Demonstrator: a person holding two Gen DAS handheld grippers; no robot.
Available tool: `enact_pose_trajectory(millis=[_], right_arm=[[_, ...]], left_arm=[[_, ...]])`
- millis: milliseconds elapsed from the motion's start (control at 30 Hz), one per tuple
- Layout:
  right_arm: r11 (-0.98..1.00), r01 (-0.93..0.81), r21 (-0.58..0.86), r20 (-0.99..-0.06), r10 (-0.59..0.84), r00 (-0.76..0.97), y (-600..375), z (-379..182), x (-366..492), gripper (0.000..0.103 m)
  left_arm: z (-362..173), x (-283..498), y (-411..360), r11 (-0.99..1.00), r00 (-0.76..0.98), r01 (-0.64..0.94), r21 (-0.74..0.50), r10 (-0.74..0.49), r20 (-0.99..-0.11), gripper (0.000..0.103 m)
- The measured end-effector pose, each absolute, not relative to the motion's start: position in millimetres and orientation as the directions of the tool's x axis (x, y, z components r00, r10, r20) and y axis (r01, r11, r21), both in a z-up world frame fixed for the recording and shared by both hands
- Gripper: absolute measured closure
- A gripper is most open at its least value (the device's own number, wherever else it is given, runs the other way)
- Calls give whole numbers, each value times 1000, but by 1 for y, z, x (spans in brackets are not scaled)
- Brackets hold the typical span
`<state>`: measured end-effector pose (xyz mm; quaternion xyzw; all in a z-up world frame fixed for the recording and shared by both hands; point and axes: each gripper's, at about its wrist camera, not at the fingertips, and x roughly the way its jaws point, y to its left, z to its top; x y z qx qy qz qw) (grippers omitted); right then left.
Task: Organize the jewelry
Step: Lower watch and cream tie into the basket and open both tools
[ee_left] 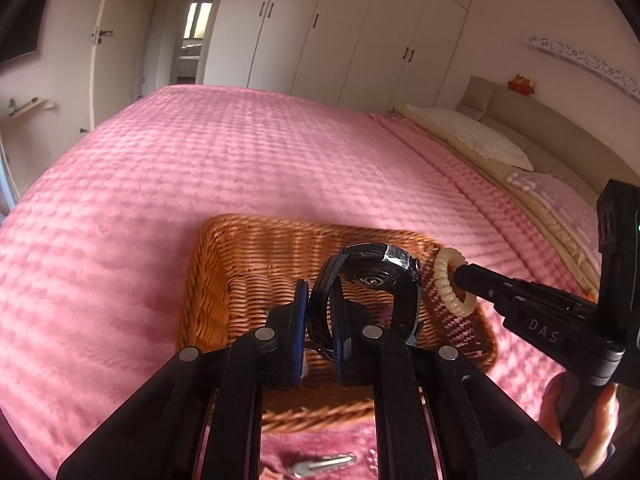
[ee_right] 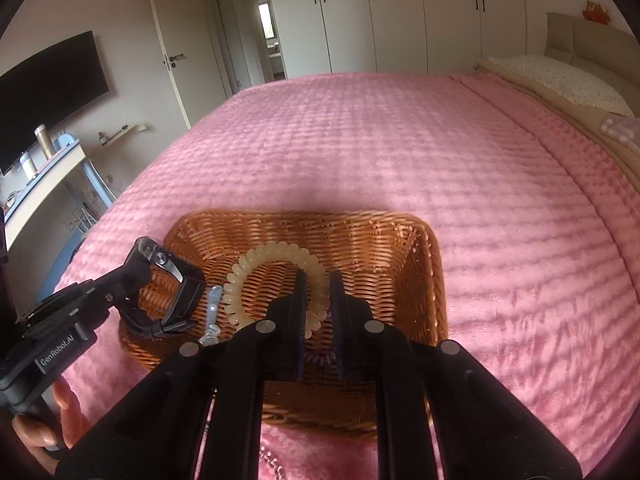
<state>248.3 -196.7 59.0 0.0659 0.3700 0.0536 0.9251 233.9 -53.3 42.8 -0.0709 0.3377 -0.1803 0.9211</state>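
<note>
The left gripper [ee_left: 320,320] is clamped on the strap of a black watch [ee_left: 372,280], whose case stands up past the fingertips toward one o'clock and hangs above the wicker basket [ee_left: 216,280]. The basket sits on the pink bedspread [ee_left: 200,160], its hollow straight ahead of the left fingers at twelve o'clock.

In the right wrist view, the right gripper [ee_right: 318,312] grips a cream coiled bracelet [ee_right: 272,256]. The loop rises from between the fingers and curls toward eleven o'clock, suspended over the inside of the same basket [ee_right: 400,248]. At nine o'clock of the right fingers, the left gripper [ee_right: 136,280] reaches in over the basket's near-left corner with the watch [ee_right: 176,296]. A small silvery piece [ee_right: 212,312] shows between the watch and the bracelet, too blurred to identify; whether it lies in the basket cannot be told.

In the left view, another silver piece [ee_left: 324,462] lies on the bedspread at six o'clock, below the gripper and outside the basket.
</note>
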Motion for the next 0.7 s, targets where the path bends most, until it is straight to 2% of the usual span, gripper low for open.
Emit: enact_pose_trajectory(millis=[233, 533, 600, 633, 700], right_arm=[[989, -53, 138, -750, 139, 646, -200, 26, 275, 93], [987, -50, 151, -784, 150, 602, -198, 6, 282, 92], [984, -44, 171, -781, 163, 603, -201, 8, 279, 90], [982, -39, 183, -781, 169, 601, -203, 10, 277, 86], [975, -40, 217, -768, 196, 610, -208, 16, 268, 78]], left_arm=[[5, 255, -59, 943, 674, 255, -212, -331, -660, 93], [-3, 257, -57, 939, 650, 260, -226, -343, -678, 87], [2, 253, -54, 934, 661, 262, -242, -356, -661, 79], [8, 247, -52, 930, 669, 270, -248, -367, -647, 73], [19, 235, -49, 926, 684, 285, -249, -378, -623, 73]])
